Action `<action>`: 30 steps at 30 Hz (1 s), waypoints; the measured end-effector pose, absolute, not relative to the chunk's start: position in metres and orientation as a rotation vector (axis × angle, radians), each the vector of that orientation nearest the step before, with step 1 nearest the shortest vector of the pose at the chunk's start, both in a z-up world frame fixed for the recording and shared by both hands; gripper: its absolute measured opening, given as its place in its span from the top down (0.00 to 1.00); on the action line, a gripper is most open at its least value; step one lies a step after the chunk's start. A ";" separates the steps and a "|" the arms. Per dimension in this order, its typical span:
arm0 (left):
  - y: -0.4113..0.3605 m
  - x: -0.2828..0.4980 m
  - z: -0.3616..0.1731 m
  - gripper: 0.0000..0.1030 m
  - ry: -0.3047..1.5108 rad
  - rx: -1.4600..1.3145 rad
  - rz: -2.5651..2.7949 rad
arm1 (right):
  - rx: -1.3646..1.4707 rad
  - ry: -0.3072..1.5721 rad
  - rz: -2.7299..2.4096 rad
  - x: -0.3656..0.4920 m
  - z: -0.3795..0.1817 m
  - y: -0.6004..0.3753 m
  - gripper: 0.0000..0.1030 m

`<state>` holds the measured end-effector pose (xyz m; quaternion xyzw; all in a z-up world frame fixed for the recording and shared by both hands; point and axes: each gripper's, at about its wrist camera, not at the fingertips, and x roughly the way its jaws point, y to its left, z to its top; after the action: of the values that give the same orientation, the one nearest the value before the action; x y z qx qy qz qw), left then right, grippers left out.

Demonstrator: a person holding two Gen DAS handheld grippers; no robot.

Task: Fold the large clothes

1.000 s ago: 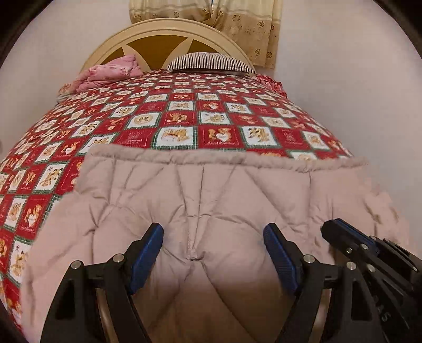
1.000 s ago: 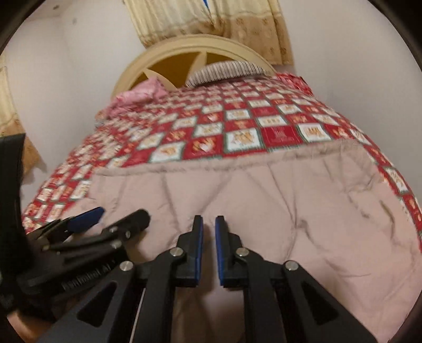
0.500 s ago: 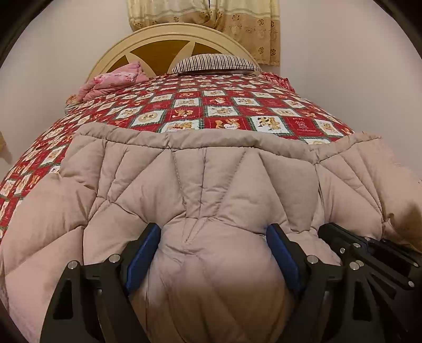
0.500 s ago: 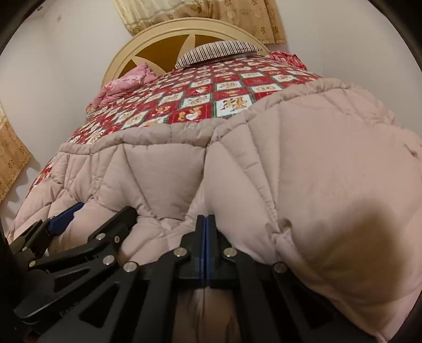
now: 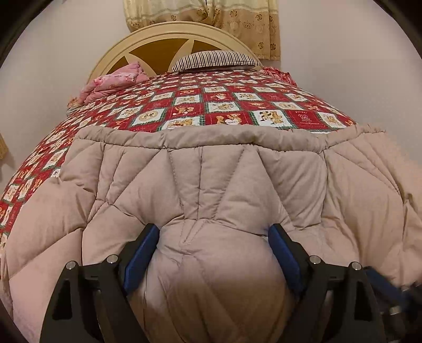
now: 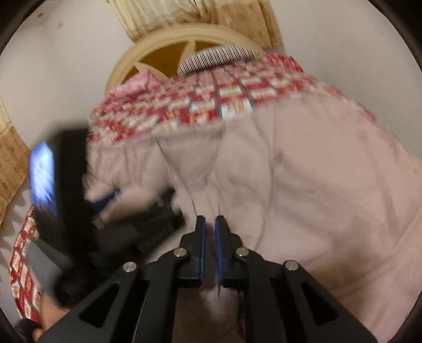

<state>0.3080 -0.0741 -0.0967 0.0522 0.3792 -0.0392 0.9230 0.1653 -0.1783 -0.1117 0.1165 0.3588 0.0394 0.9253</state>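
Across the whole bed (image 5: pixel 184 105), the red bear-print quilt runs up to the round cream headboard (image 5: pixel 168 34), and over its near half lies the big beige quilted coat (image 5: pixel 211 179), puffed up and bunched toward the cameras. Its far edge forms a padded hem across the quilt; its bulk spills off the bed's right side. Up at the head sit a striped pillow (image 5: pixel 216 59) and, to its left, a crumpled pink cloth (image 5: pixel 113 81), with a patterned curtain (image 5: pixel 211 15) hanging behind.

Down front, the left gripper (image 5: pixel 213 237) is spread wide, its blue-padded fingers (image 5: pixel 142 250) set either side of a thick bulge of the coat, pressing against the padding on both flanks. From the right wrist view, blurred by motion, the right gripper (image 6: pixel 209 232) has its fingers (image 6: pixel 201 237) nearly together, a narrow gap showing between the blue pads, with pale coat fabric visible in that gap lower down; whether it is truly pinched, one cannot tell. Beside it, left, the other gripper's black body appears as a smear.
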 end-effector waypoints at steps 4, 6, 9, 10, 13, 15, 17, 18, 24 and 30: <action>-0.075 0.307 -0.096 0.17 0.775 0.124 -0.071 | 0.188 0.686 0.062 0.163 -0.121 -0.172 0.93; -0.077 0.307 -0.096 0.17 0.771 0.129 -0.066 | 0.175 0.688 0.054 0.164 -0.123 -0.171 0.93; -0.074 0.304 -0.094 0.17 0.766 0.112 -0.076 | 0.162 0.691 0.047 0.168 -0.125 -0.168 0.93; -0.073 0.301 -0.093 0.17 0.766 0.105 -0.083 | 0.165 0.692 0.048 0.169 -0.125 -0.168 0.94; -0.064 0.278 -0.083 0.17 0.763 0.084 -0.147 | 0.191 0.692 0.063 0.170 -0.127 -0.173 0.94; -0.052 0.251 -0.073 0.17 0.725 0.057 -0.202 | 0.212 0.691 0.075 0.166 -0.128 -0.175 0.94; -0.031 0.217 -0.062 0.17 0.684 0.013 -0.225 | 0.226 0.690 0.082 0.167 -0.128 -0.177 0.94; -0.016 0.197 -0.057 0.17 0.662 -0.018 -0.214 | 0.229 0.690 0.083 0.166 -0.127 -0.177 0.94; 0.077 0.118 -0.052 0.17 0.571 -0.391 -0.065 | 0.229 0.686 0.084 0.163 -0.126 -0.174 0.94; 0.095 0.110 -0.076 0.17 0.602 -0.665 -0.043 | 0.207 0.684 0.072 0.160 -0.125 -0.174 0.94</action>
<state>0.1099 0.0952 -0.0759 -0.3214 0.2909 -0.0208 0.9009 0.1598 -0.1740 -0.1245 0.1015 0.3347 0.0351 0.9362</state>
